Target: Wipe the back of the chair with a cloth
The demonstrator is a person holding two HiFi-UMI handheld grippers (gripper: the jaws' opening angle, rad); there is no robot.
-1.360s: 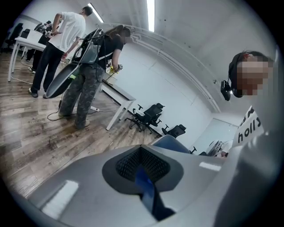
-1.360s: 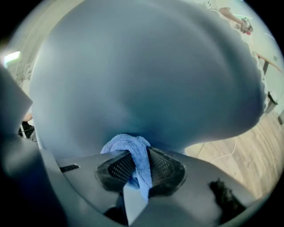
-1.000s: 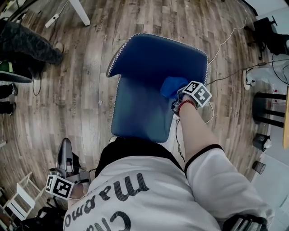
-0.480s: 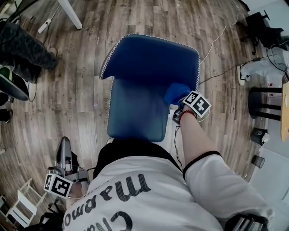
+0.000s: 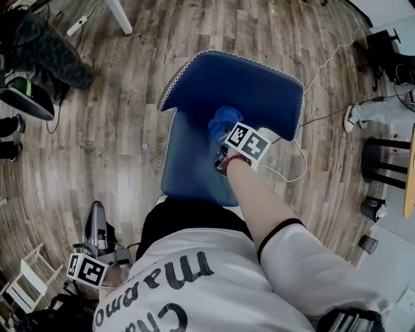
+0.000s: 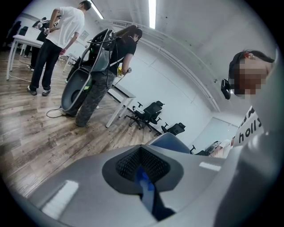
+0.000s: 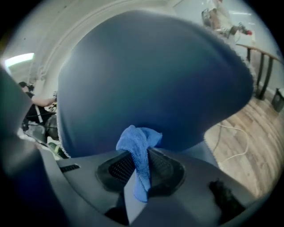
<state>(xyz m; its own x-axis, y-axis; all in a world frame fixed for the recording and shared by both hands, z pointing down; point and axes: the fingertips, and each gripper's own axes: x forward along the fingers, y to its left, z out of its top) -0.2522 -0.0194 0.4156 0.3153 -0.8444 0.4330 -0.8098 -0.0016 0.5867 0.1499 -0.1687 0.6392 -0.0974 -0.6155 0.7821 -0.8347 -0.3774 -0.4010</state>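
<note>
From above in the head view, the blue chair stands right in front of me, its paler blue back panel nearest. My right gripper is shut on a blue cloth and holds it against the chair near the middle. The right gripper view has the cloth bunched between the jaws and touching the broad blue chair surface. My left gripper hangs low at my left side, away from the chair, with its jaws together.
A white cable lies on the wood floor right of the chair. Black stool legs stand at the far right. A person's legs and a white table leg are at upper left. Office chairs stand further off.
My right gripper has carried the cloth leftward, from the chair's right edge to around the middle of the chair. The left gripper has stayed at my side.
</note>
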